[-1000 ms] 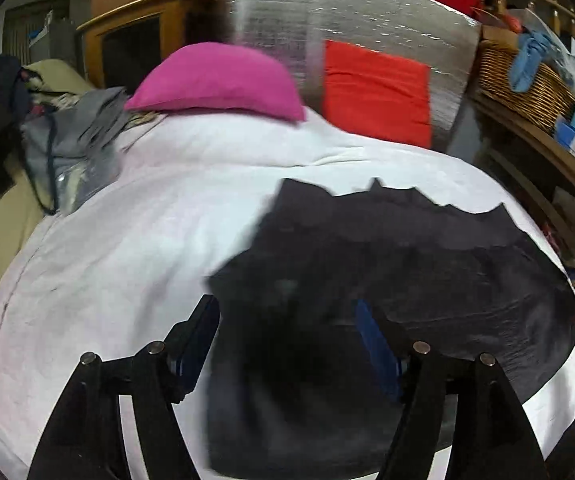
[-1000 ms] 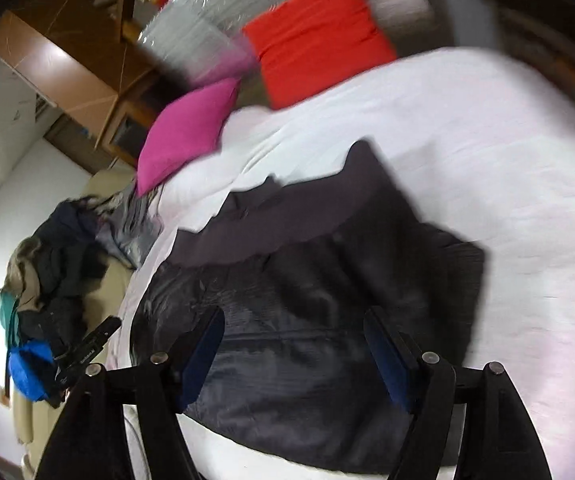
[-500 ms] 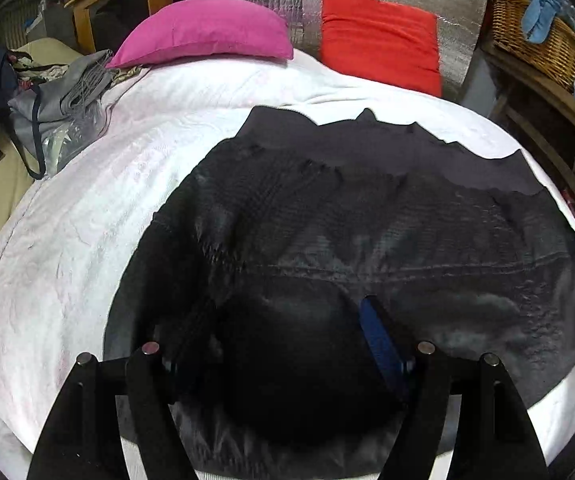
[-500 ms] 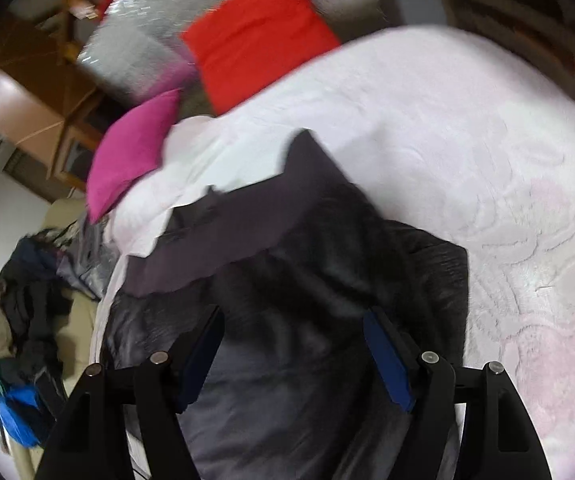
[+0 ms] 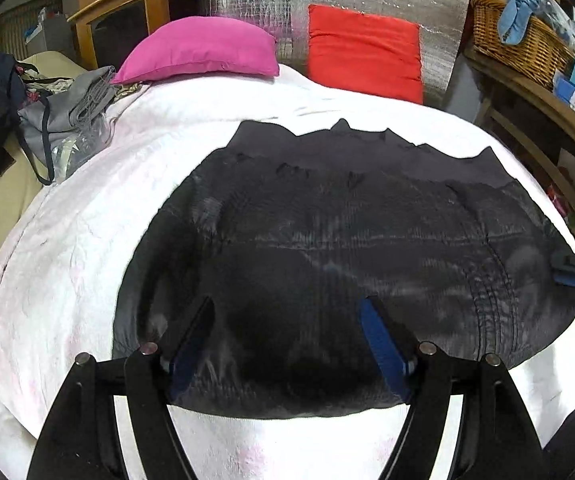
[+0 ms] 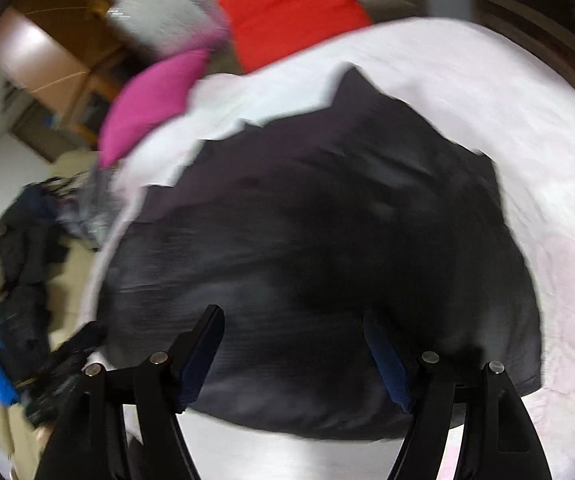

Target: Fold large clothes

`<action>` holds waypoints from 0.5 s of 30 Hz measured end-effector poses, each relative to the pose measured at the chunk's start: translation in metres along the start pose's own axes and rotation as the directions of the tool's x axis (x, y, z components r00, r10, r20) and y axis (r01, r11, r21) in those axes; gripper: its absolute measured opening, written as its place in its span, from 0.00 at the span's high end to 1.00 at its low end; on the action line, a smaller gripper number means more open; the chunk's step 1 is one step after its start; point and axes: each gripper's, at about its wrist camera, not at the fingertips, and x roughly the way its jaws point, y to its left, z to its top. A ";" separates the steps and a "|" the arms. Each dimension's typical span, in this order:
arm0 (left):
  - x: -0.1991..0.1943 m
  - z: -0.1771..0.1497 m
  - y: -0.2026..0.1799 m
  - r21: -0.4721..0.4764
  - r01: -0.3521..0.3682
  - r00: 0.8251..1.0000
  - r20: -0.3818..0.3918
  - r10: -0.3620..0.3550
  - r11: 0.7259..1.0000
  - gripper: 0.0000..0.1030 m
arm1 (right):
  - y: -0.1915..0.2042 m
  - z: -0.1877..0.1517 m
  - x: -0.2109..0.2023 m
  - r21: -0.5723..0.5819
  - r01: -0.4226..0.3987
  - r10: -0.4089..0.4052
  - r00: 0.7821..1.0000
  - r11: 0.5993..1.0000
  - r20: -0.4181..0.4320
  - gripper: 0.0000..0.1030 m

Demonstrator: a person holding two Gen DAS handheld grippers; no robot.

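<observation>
The dark garment (image 5: 347, 240) lies spread almost flat across the white bedspread (image 5: 67, 260) of the bed, its matte band with small peaks along the far edge, toward the pink pillow (image 5: 199, 50) and the red cushion (image 5: 365, 52), and its rounded hem nearest us. We judge it soft, light and limp: a thin, slightly shiny woven cloth with stitched seams that will sag and slide on itself, with nothing fragile about it. We would take it at the near hem, one corner for each claw, pinching both layers so that the fold carries evenly toward the band.

Our left claw (image 5: 287, 340) hangs over the near hem with its jaws wide apart; the cloth lies beneath and between the blue pads (image 5: 383, 352), which do not press on it. Our right claw (image 6: 293, 352) also stands wide apart above the garment (image 6: 307, 240), gripping nothing, though that view is blurred. In the left wrist view the tip of the right claw shows at the garment's right edge.

Against the frames from a second ago, the garment now lies opened out wider and flatter, where it was then bunched and partly doubled over. Both cameras sit lower and nearer the cloth, and the hem reaches closer to the claws.
</observation>
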 end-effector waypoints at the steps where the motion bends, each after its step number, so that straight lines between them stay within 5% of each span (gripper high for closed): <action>1: 0.005 -0.002 -0.002 0.008 -0.007 1.000 -0.017 0.007 1.000 0.24 | -0.004 0.001 -0.002 0.019 -0.006 0.006 1.000 1.000 0.012 0.27; 4: 0.018 -0.008 -0.004 0.032 -0.030 0.998 -0.048 0.032 0.999 0.23 | -0.002 0.005 -0.012 0.041 0.015 -0.016 0.999 0.999 0.028 0.27; 11: -0.004 0.004 -0.039 0.058 0.034 0.999 0.016 -0.035 0.998 0.23 | 0.047 0.011 -0.017 -0.076 -0.135 0.136 0.991 0.988 0.002 0.27; 15: 0.016 -0.011 -0.070 0.120 0.019 0.999 -0.038 -0.015 0.993 0.23 | 0.028 0.016 0.014 -0.036 -0.013 0.013 1.000 0.999 -0.020 0.27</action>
